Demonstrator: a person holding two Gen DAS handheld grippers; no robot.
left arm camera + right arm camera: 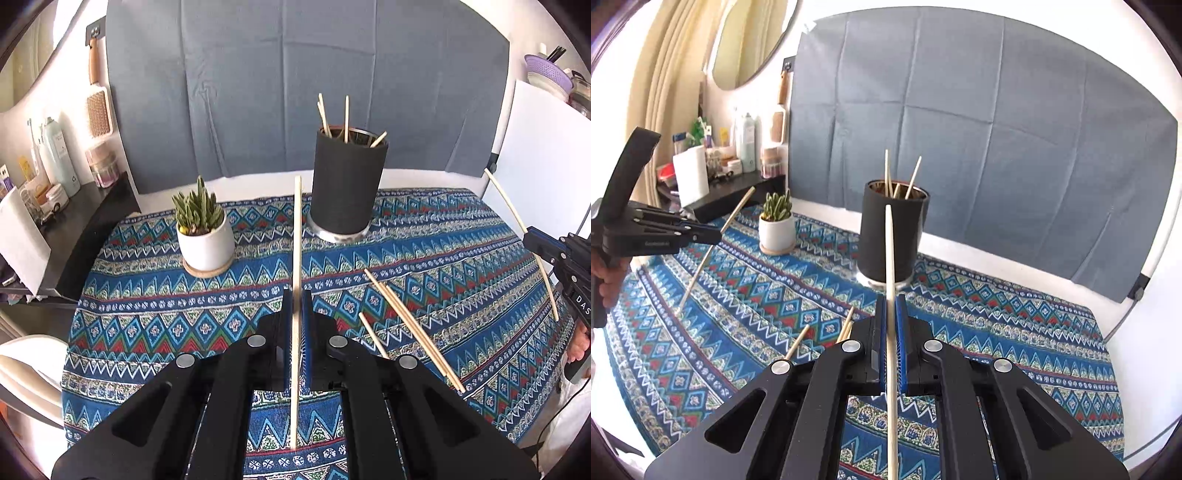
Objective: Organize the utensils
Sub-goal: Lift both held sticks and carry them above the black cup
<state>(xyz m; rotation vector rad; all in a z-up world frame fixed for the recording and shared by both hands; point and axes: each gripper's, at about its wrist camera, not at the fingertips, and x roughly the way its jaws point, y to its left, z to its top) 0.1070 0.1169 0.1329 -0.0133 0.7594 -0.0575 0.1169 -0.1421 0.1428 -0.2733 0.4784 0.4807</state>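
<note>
My left gripper (296,295) is shut on a pale wooden chopstick (296,236) that points up and away toward the black cylindrical holder (345,184). The holder stands at the back of the patterned cloth and has several chopsticks (334,118) in it. My right gripper (891,299) is likewise shut on a chopstick (889,251), which is lined up in front of the same holder (890,236). In the left wrist view the right gripper (529,233) appears at the right edge with its chopstick (509,205). Three loose chopsticks (410,325) lie on the cloth.
A small succulent in a white pot (203,236) stands left of the holder. The patterned tablecloth (461,258) covers the table, with a grey sheet (295,81) hung behind. A dark shelf with bottles (55,162) is at the left. A white chair (26,373) sits by the table's near-left corner.
</note>
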